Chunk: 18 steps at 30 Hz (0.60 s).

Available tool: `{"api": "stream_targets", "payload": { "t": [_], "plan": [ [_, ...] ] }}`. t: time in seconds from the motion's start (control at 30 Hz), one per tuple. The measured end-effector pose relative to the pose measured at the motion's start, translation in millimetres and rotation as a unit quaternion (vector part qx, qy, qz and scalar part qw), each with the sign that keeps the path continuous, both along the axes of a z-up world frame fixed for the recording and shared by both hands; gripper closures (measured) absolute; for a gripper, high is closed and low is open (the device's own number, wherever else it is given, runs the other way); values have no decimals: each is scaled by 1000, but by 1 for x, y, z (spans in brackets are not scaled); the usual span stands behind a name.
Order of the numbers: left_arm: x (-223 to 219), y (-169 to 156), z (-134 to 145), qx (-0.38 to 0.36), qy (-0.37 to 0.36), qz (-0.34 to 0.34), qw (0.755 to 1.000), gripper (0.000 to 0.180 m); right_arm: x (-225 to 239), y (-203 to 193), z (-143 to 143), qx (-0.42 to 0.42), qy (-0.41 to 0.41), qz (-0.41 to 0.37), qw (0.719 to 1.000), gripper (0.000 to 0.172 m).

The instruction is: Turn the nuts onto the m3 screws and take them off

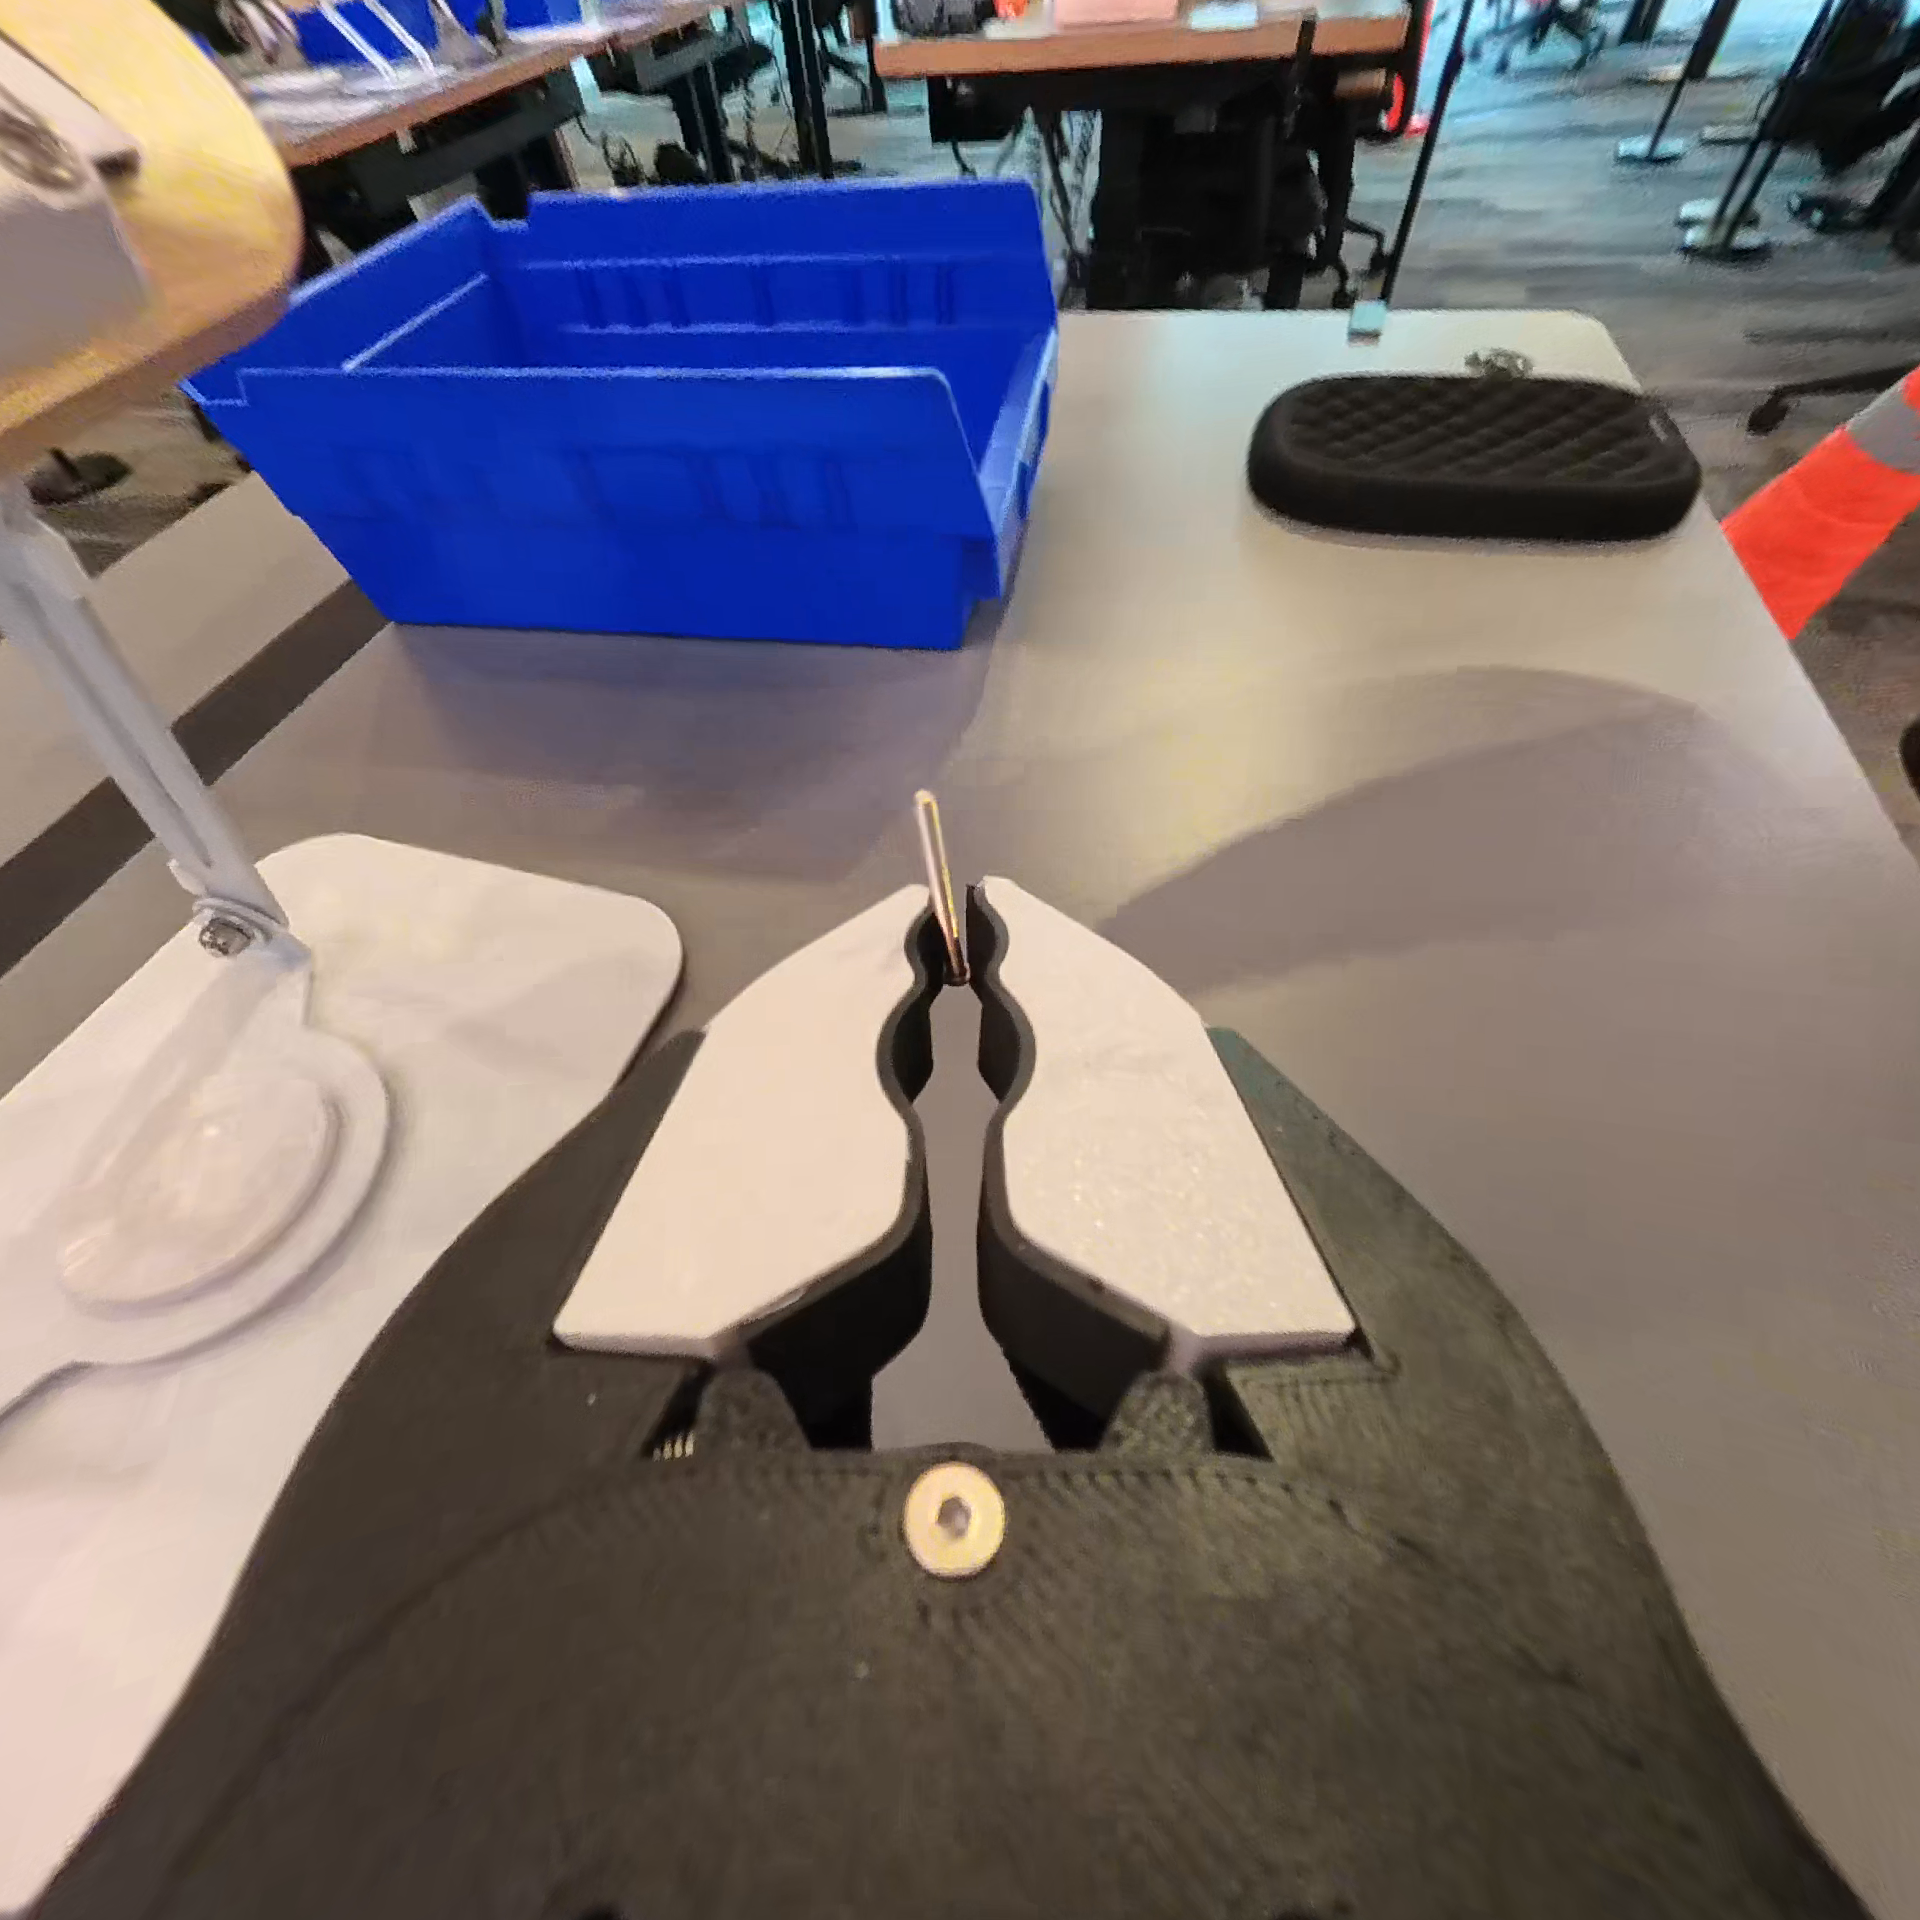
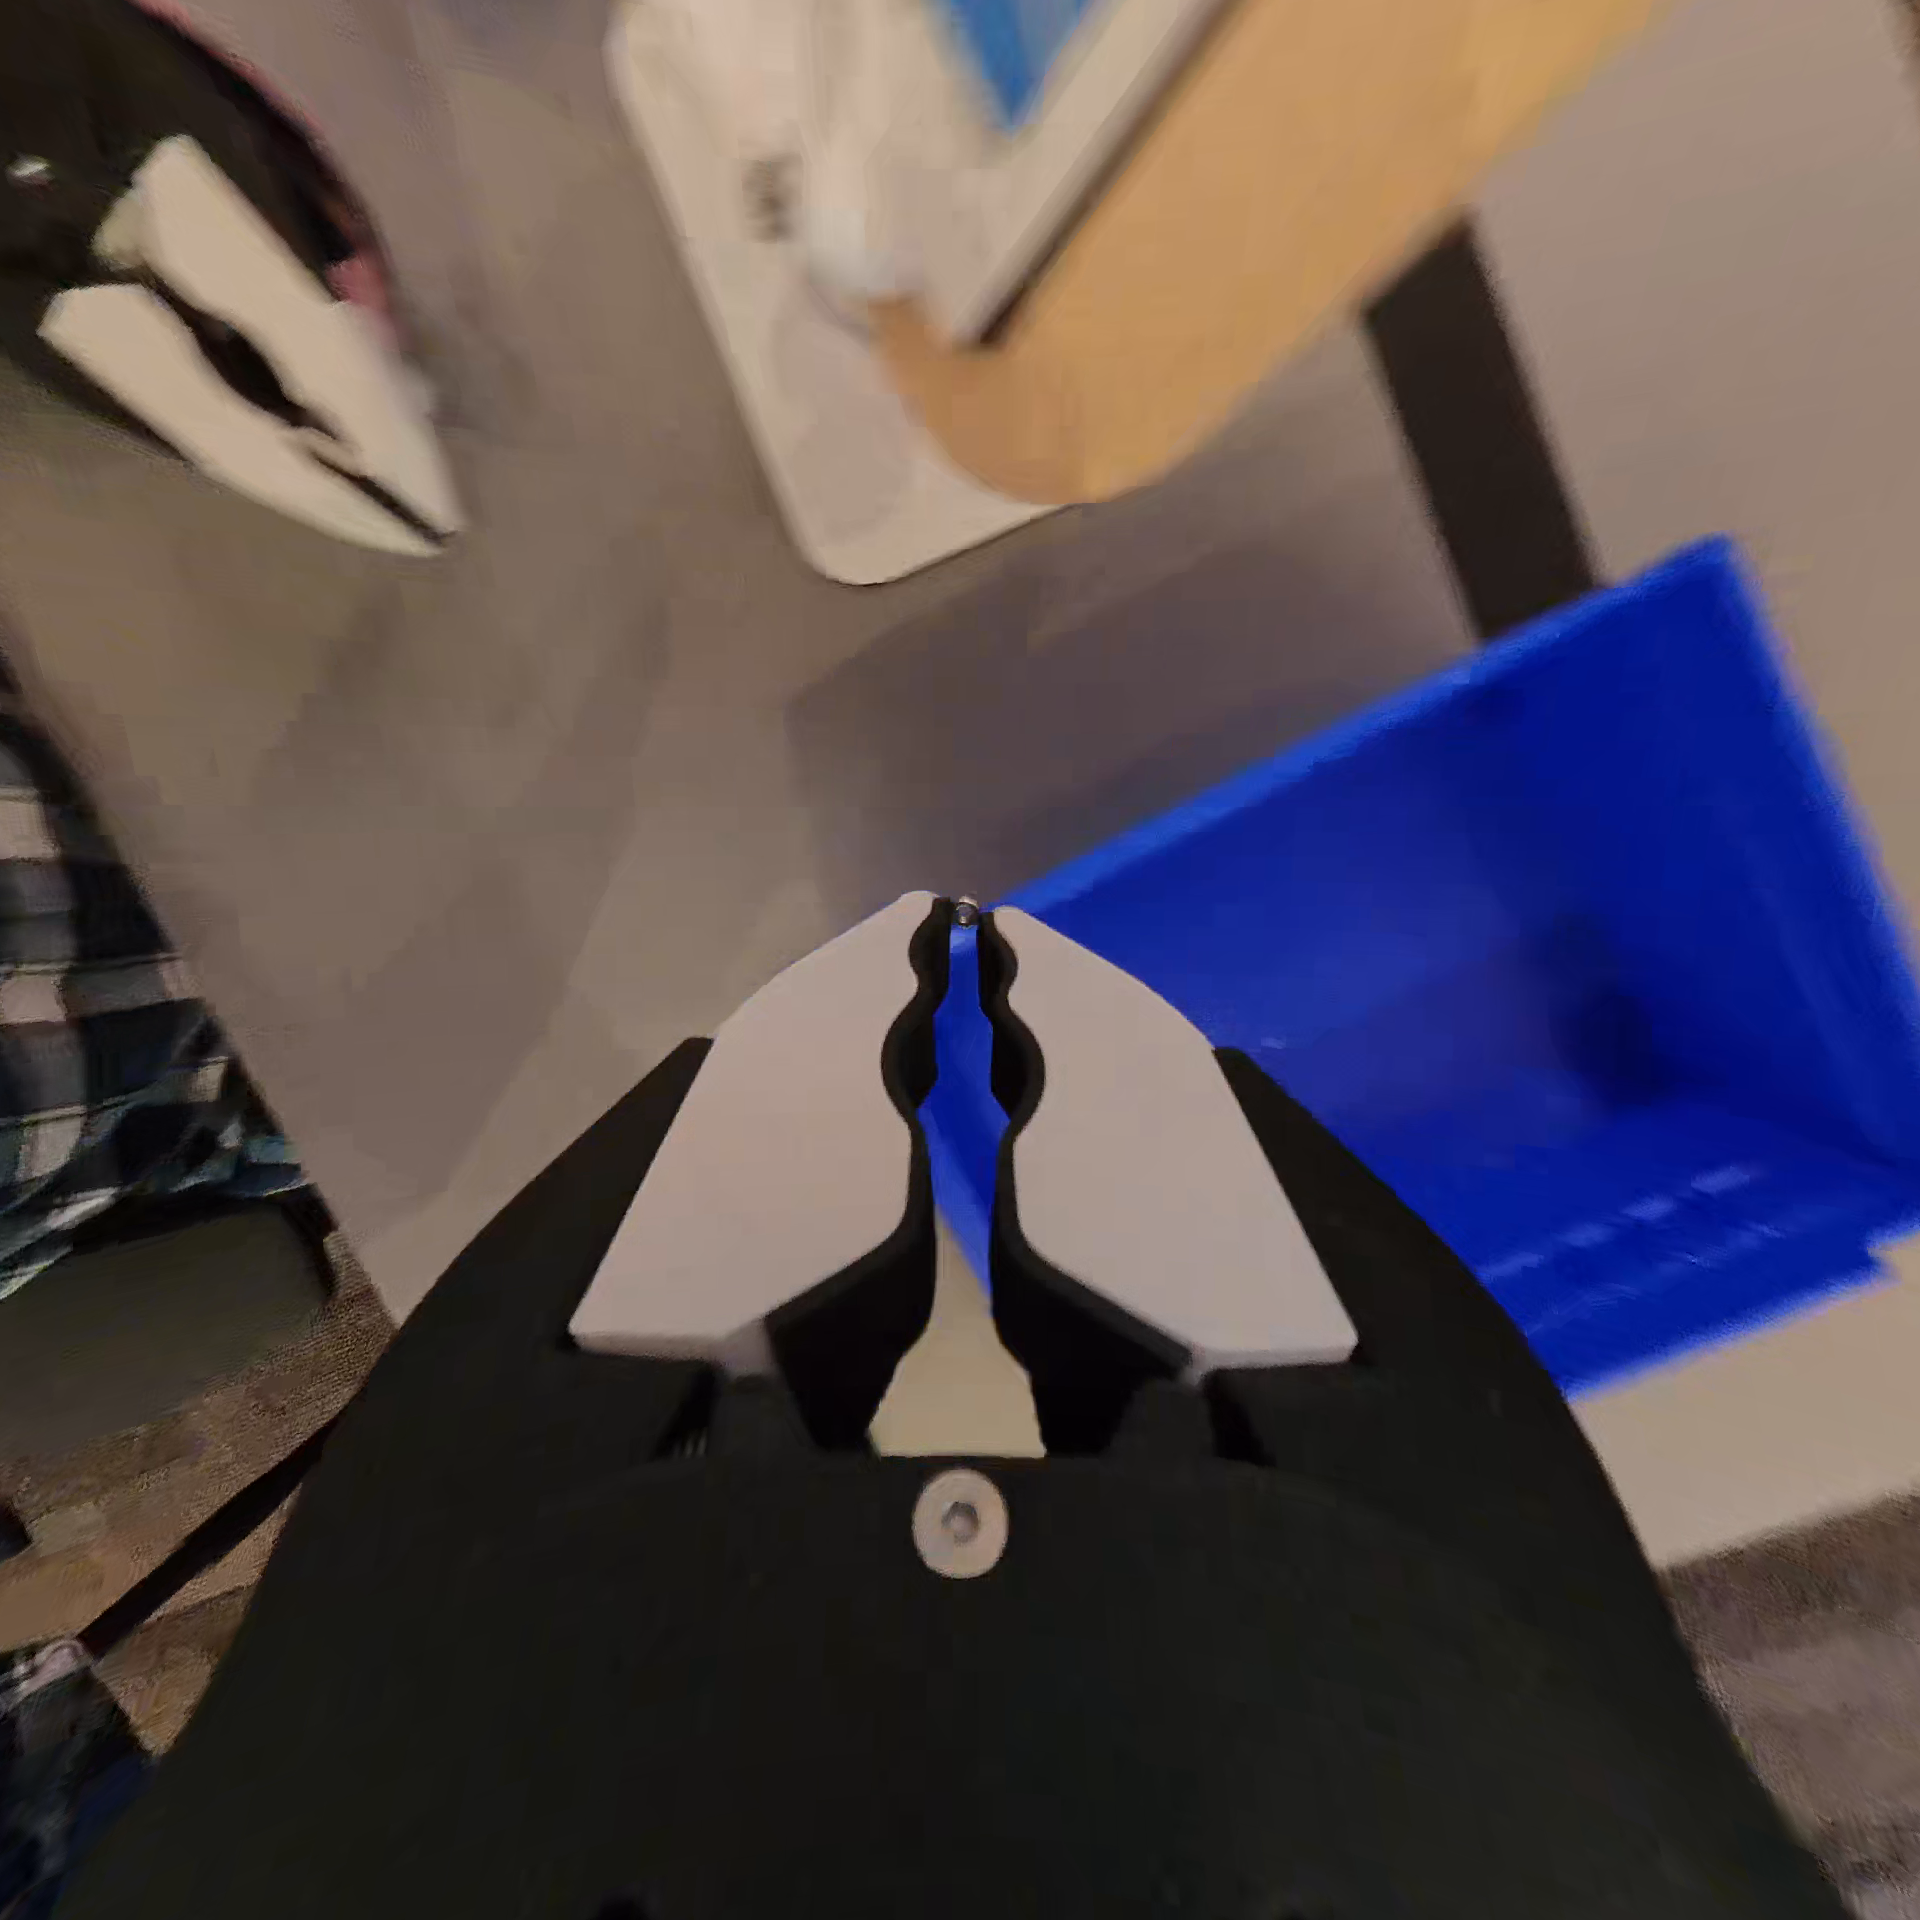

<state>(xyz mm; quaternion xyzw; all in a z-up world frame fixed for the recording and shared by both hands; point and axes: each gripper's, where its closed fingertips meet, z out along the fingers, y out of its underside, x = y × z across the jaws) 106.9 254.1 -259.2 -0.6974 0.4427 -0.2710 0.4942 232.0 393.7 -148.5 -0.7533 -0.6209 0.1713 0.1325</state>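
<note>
- Left wrist view: our left gripper [image 1: 961,904] has its jaws closed on a thin metal pin [image 1: 940,883], which is clamped near one end so most of its length sticks out past the fingertips, pointing up and away.
- It hovers over the grey table [image 1: 1351,935], with a white stand base [image 1: 468,956] just to its left and the blue bin [image 1: 665,447] farther ahead.
- A black padded rest [image 1: 1475,457] lies well apart near the far right table edge, so we judge the middle of the table to offer open room.
- In the right wrist view, our right gripper [image 2: 964,914] has its jaws nearly shut on a tiny metal piece [image 2: 966,912] held at the very tips; the blur keeps us from naming it.
- The tips sit at the near rim of the bin, whose open inside spreads to the right.
- The left gripper shows at the upper left, well apart, with bare table between the two.
</note>
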Motion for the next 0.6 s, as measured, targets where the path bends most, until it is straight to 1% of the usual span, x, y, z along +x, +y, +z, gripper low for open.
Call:
{"api": "stream_targets", "payload": {
  "t": [0.13, 0.23, 0.3, 0.43, 0.53, 0.6],
  "plan": [
    [-1, -21, -2, -11, 18, -2, 1000, 177, -29, -87, -30, -11, 29, 45, 998, 166],
    [1, -38, -10, -17, 26, -2, 999, 177, -57, -136, -52, -23, 52, 77, 995, 166],
    [1, -45, -17, -23, 31, -2, 999, 177, -74, -162, -65, -27, 68, 97, 993, 166],
    [0, -48, -25, -16, 53, 2, 998, 177, -101, -190, -76, -21, 109, 128, 986, 166],
    [-1, -44, -23, 2, 60, 6, 998, 177, -114, -198, -75, 7, 134, 143, 981, 166],
    [-2, -40, -27, 22, 86, 13, 996, 177, -119, -200, -72, 27, 146, 151, 977, 166]
  ]
}}
